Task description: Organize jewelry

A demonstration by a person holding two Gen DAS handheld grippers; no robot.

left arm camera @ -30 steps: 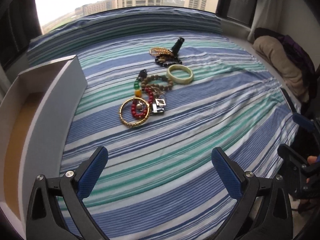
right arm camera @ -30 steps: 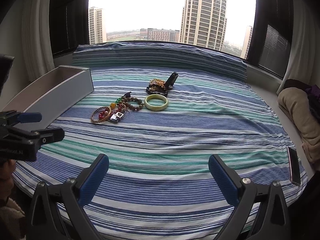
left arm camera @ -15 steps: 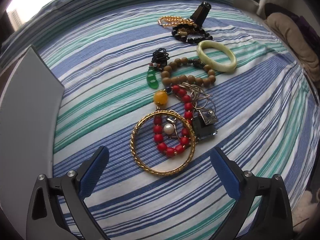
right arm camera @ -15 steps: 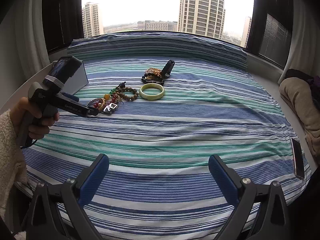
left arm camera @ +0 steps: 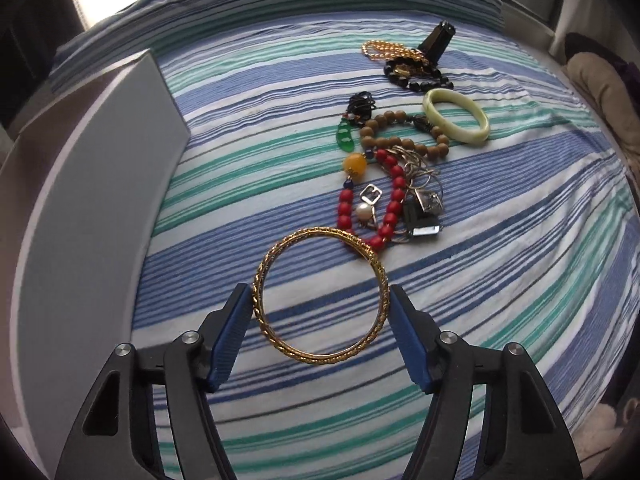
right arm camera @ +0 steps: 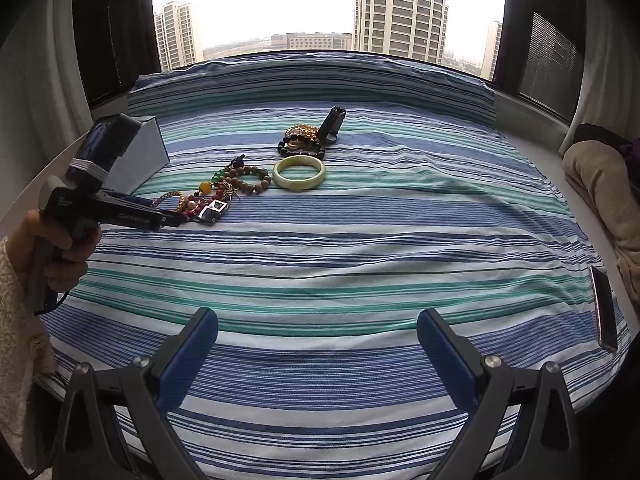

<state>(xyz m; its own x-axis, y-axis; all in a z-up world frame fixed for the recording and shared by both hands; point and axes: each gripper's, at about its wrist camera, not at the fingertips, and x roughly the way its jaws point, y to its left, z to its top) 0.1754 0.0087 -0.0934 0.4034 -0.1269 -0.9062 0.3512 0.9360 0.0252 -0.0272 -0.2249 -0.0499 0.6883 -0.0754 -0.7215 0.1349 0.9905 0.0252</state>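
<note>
Pinching the gold bangle [left arm camera: 321,297] edge-to-edge, left tool [left arm camera: 321,336]; right tool [right arm camera: 317,354] gapes over bare bedspread [right arm camera: 360,248].

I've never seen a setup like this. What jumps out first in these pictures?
The gold bangle comes first: it sits clamped between the blue fingers of the left gripper, just above the striped bedspread. Behind it trails a bright jumble of jewelry, with a red bead bracelet and a pale green bangle farther back. A grey box stands at the left, and tall towers fill the window beyond.
</note>
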